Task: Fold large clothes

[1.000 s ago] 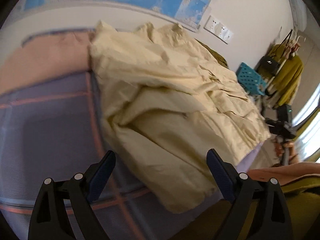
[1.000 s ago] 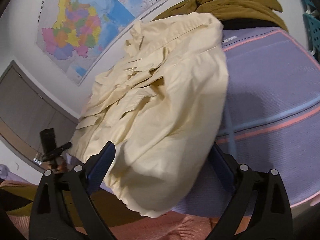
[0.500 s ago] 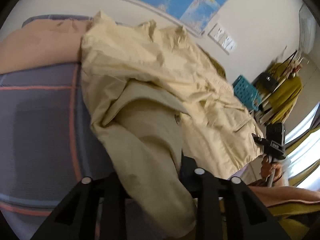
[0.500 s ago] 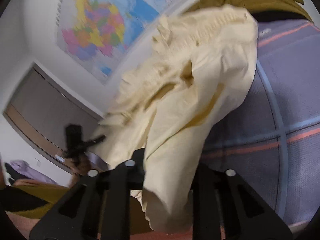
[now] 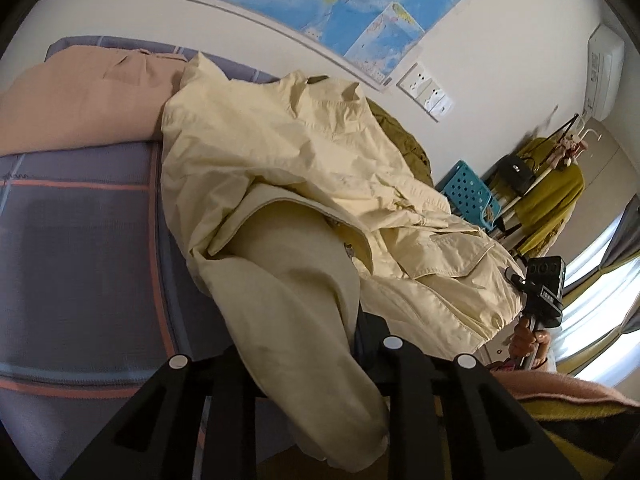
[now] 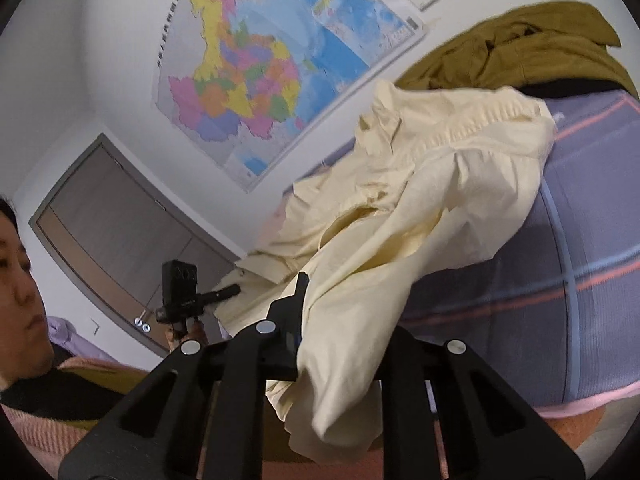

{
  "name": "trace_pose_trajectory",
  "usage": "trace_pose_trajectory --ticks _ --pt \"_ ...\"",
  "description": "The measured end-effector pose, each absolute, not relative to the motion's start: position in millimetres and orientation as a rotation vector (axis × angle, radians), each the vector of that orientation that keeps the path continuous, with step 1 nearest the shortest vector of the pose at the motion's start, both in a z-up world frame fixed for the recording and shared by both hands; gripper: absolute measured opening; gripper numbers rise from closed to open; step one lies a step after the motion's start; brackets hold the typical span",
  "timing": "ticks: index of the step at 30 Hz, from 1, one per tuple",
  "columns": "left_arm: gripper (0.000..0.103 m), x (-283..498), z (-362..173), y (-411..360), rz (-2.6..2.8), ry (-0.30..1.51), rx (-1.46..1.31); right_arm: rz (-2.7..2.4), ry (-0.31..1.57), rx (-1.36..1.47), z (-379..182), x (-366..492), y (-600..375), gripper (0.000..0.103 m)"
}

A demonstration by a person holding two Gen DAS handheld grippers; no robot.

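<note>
Both of your grippers stood wide open over the cream jacket a second ago; since then their jaws have been closing, and each now pinches a bunched fold of it and has lifted that fold off the bed. Your left gripper (image 5: 320, 344) is clamped on a thick, soft roll of the cream jacket (image 5: 304, 184), whose matte cotton-like cloth drapes over the black fingers and hangs below them in a rounded lobe. Your right gripper (image 6: 340, 344) likewise grips a crumpled hem of the jacket (image 6: 420, 216), the fabric spilling down in loose pleats past the jaws. Beyond the grips, the rest of the garment lies rumpled on the bedspread (image 5: 80, 240), a finely woven lavender sheet crossed by thin pink and blue stripes. A flap pocket with a snap (image 5: 460, 260) shows on the jacket's front. An olive-brown garment (image 6: 520, 48) is heaped behind it, and a smooth peach blanket (image 5: 80, 96) sits at the bed's far corner under a glossy wall map (image 6: 256, 72).
</note>
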State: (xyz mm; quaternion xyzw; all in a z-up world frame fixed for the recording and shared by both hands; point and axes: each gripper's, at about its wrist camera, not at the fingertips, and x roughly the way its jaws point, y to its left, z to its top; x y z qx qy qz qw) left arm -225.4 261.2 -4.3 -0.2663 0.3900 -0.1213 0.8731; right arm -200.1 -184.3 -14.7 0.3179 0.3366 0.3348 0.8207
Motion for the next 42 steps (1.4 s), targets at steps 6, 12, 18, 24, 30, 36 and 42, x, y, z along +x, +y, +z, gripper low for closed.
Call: trace_pose_trajectory --ticks 6,12,18,24,30,36,42 --pt "0.021 -209 22 272 -0.251 0.802 -0.551 0.704 0.664 0.693 8 -183 -190 0.015" --pt "0.021 -189 44 277 -0.245 0.811 -0.526 0.681 0.636 0.711 25 -160 -195 0.015" --pt "0.021 -165 63 283 -0.238 0.822 -0.518 0.66 0.622 0.731 39 -130 -200 0.015" --pt "0.021 -144 76 289 -0.219 0.844 -0.507 0.642 0.626 0.744 49 -100 -202 0.015" --pt "0.021 -121 83 299 -0.202 0.858 -0.52 0.626 0.643 0.754 56 -69 -203 0.015" --pt "0.021 -99 91 304 -0.179 0.875 -0.507 0.607 0.657 0.764 58 -45 -202 0.015" --pt "0.021 -78 97 315 -0.154 0.893 -0.506 0.591 0.676 0.757 63 -21 -200 0.016"
